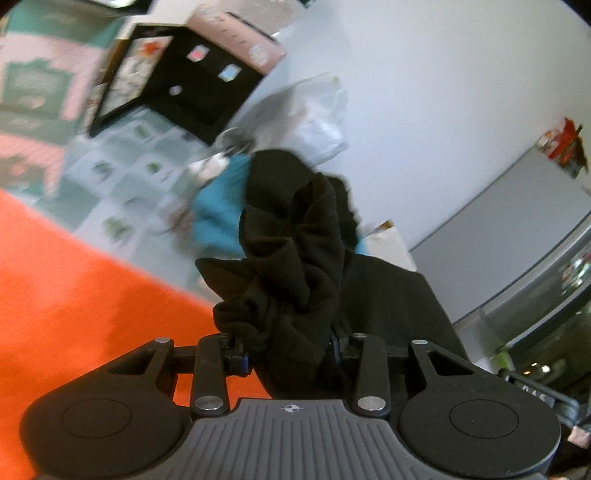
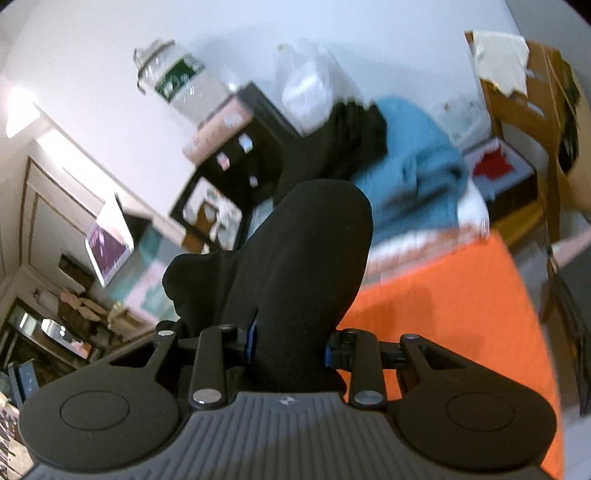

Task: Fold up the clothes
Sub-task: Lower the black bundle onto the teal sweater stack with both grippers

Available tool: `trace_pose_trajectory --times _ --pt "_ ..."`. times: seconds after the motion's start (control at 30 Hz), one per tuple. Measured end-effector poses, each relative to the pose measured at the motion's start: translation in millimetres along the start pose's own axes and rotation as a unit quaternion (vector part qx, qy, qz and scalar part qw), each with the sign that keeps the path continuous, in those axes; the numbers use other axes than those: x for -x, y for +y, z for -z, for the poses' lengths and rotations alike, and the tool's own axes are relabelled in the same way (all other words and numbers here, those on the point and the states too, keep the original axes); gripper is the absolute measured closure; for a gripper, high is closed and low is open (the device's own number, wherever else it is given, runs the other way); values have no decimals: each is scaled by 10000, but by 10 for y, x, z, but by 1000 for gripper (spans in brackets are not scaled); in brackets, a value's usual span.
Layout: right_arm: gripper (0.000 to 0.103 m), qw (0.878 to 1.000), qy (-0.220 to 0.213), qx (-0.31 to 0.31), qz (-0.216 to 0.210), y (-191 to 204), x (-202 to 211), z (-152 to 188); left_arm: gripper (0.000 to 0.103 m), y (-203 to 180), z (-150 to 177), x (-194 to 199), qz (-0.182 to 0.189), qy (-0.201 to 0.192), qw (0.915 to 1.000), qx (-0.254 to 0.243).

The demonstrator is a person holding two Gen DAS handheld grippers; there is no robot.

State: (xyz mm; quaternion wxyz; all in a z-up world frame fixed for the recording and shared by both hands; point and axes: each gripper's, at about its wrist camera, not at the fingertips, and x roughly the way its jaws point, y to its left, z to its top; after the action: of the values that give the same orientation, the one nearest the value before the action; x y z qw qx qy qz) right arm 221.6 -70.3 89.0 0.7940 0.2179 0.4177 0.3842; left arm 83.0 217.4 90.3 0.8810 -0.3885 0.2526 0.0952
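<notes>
A black garment (image 1: 295,258) is bunched up between the jaws of my left gripper (image 1: 290,349), which is shut on it; the cloth rises in folds and hangs off to the right. In the right wrist view the same black garment (image 2: 299,266) bulges smooth and thick out of my right gripper (image 2: 290,345), also shut on it. Both grippers hold the cloth up above the orange table surface (image 1: 74,295), seen also as the orange surface (image 2: 443,306). Beyond lies a blue garment (image 2: 413,162) with another dark cloth (image 2: 351,129) on it. The views are blurred by motion.
A black box (image 1: 177,88) with stickers stands at the back, with a pink carton (image 1: 236,33) on top. A clear plastic bag (image 2: 314,85) and a large water bottle (image 2: 177,77) stand by the white wall. Cardboard boxes (image 2: 532,96) are at the right.
</notes>
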Motion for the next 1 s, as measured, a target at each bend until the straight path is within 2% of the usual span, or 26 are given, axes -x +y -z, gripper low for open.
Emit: trace_pose_trajectory --times 0.13,0.27,0.43,0.57,0.67,0.8,0.9,1.0 --pt "68 9996 -232 92 -153 -116 -91 -743 63 -279 -392 -408 246 -203 9995 -77" --pt "68 9985 -434 226 -242 -146 -363 -1369 63 -471 -752 -872 328 -400 9984 -237" --pt "68 9975 -569 150 -392 -299 -882 -1973 63 -586 -1140 -1464 320 -588 9971 -357" --pt "68 9969 -578 -2 -542 -542 -1320 -2303 63 -528 -1382 -1909 307 -598 9971 -357" --pt "68 9968 -495 -257 -569 -807 -1716 -2421 63 -294 -1445 -2267 255 -466 9985 -104" --pt "66 9969 -135 -624 -461 -1162 -2231 -2291 60 154 -1282 -2573 169 -249 9984 483" --pt "64 9936 -57 -927 -639 -1390 -2391 -2187 56 411 -1167 -2653 398 -252 9951 869" --pt "62 9908 -61 -1081 -809 -1502 -2422 -2138 53 471 -1149 -2656 600 -277 9934 940"
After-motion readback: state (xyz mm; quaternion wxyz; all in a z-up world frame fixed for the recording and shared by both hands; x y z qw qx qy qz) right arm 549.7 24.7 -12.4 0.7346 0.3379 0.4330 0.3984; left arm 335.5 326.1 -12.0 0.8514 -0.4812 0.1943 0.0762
